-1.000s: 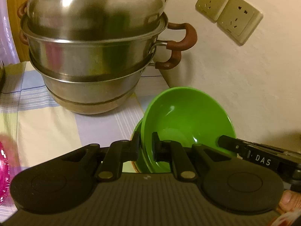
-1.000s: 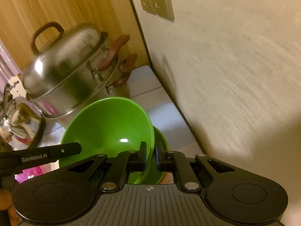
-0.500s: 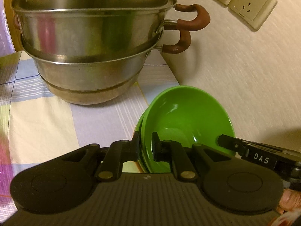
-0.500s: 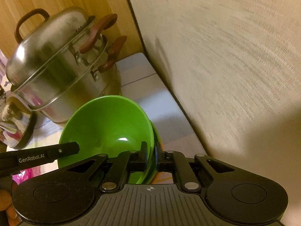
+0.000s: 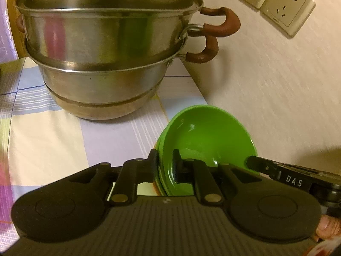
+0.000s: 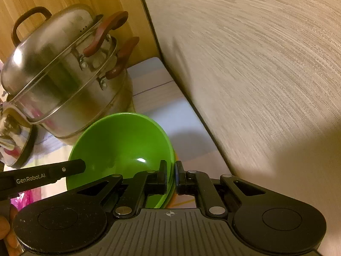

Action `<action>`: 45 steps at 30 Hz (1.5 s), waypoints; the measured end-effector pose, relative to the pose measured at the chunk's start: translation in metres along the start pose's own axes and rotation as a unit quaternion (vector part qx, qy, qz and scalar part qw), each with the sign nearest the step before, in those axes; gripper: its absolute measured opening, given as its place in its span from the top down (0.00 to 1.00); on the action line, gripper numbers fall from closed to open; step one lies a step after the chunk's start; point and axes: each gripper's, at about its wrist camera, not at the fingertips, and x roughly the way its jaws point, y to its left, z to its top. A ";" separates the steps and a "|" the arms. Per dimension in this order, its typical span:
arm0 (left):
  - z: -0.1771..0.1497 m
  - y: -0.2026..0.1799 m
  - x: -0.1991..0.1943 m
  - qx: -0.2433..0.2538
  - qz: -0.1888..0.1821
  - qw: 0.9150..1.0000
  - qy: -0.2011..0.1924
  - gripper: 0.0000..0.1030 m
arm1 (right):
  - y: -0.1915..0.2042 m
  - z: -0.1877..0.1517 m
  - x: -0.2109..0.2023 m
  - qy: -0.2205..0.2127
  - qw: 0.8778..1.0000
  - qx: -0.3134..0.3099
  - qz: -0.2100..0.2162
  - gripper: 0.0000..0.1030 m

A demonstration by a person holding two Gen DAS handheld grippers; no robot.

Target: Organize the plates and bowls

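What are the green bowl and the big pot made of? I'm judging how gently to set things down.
The green bowl looks like glossy plastic or melamine: uniform colour, a small sharp highlight, a thin rim.

The pot looks like polished stainless steel, mirroring the room, with brown handles, probably plastic.

Dim, warm yellow light tints both fisheye views, with glare spots on the green bowl (image 6: pixel 119 149) and steamer pot (image 5: pixel 106 49), soft wall shadows, bowed dark corners and slight blur.
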 end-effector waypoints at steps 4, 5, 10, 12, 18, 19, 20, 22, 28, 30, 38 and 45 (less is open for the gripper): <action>-0.001 0.000 -0.010 0.002 -0.005 1.000 -0.010 0.89 | -0.002 -0.002 -0.004 -0.012 1.000 0.003 0.003 0.87; -0.001 0.000 -0.013 0.002 -0.006 1.000 -0.012 0.89 | -0.002 -0.002 -0.006 -0.015 1.000 0.005 0.004 0.84; -0.013 0.002 -0.029 -0.003 -0.010 1.000 -0.021 0.89 | -0.001 -0.010 -0.021 -0.025 1.000 0.011 0.005 0.61; -0.019 0.004 -0.038 -0.005 -0.011 1.000 -0.026 0.88 | 0.000 -0.016 -0.030 -0.025 1.000 0.011 0.005 0.59; -0.046 0.005 -0.073 -0.005 0.004 0.999 -0.044 0.71 | 0.004 -0.042 -0.060 -0.024 1.000 0.011 0.007 0.51; -0.052 0.003 -0.080 -0.005 0.009 0.999 -0.046 0.67 | 0.005 -0.047 -0.065 -0.024 1.000 0.011 0.008 0.50; -0.059 0.002 -0.088 -0.004 0.012 0.999 -0.052 0.65 | 0.006 -0.052 -0.070 -0.023 1.000 0.010 0.008 0.47; -0.071 -0.001 -0.102 0.001 0.020 0.998 -0.059 0.60 | 0.008 -0.064 -0.081 -0.019 1.000 0.004 0.009 0.45; -0.118 -0.008 -0.144 -0.009 0.037 0.996 -0.078 0.39 | 0.015 -0.095 -0.117 -0.022 1.000 -0.005 0.022 0.41; -0.136 -0.009 -0.158 -0.017 0.042 0.995 -0.084 0.34 | 0.017 -0.107 -0.131 -0.027 0.999 -0.010 0.030 0.40; -0.199 -0.006 -0.209 -0.033 0.087 0.989 -0.113 0.22 | 0.020 -0.155 -0.179 -0.041 0.998 -0.006 0.036 0.38; -0.247 -0.007 -0.252 -0.034 0.110 0.984 -0.133 0.19 | 0.028 -0.200 -0.217 -0.047 0.998 -0.027 0.026 0.34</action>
